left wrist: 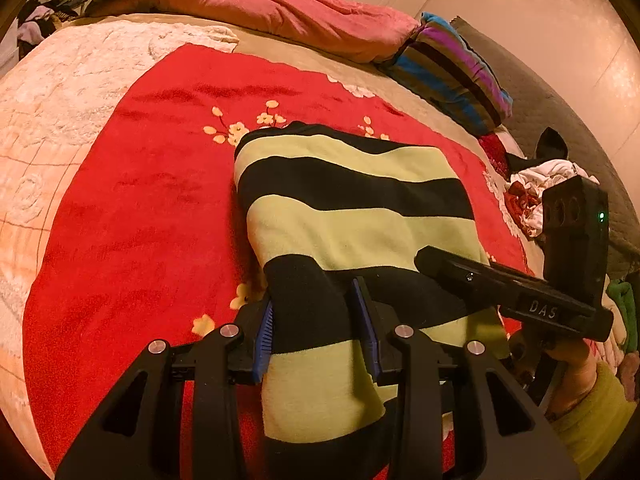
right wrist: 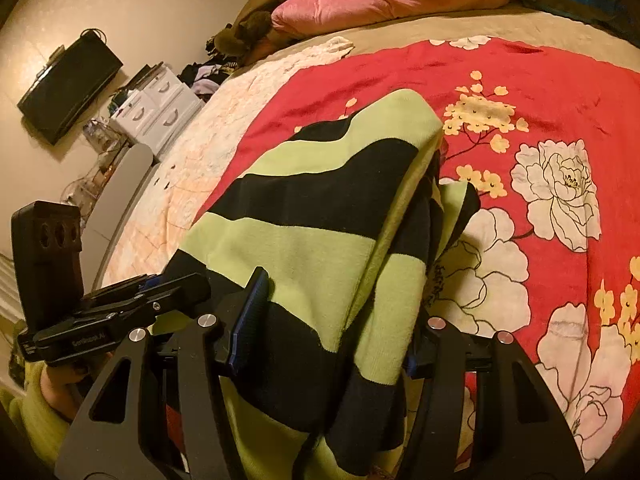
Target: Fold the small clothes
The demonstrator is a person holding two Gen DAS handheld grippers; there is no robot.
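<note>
What we cannot see well

The striped top (left wrist: 352,216) runs off the bottom edge in both views, so we cannot see its lower end. In the right wrist view it covers one pad of the right hand-held gripper (right wrist: 328,332). The clothes pile (left wrist: 536,196) is too small to tell.

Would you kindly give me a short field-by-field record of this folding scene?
garment: striped garment, green and black bands, near edge raised
surface: red floral blanket on a bed
left gripper: shut on the garment's near edge
right gripper: shut on the same garment
behind: pink quilt, striped pillow
</note>
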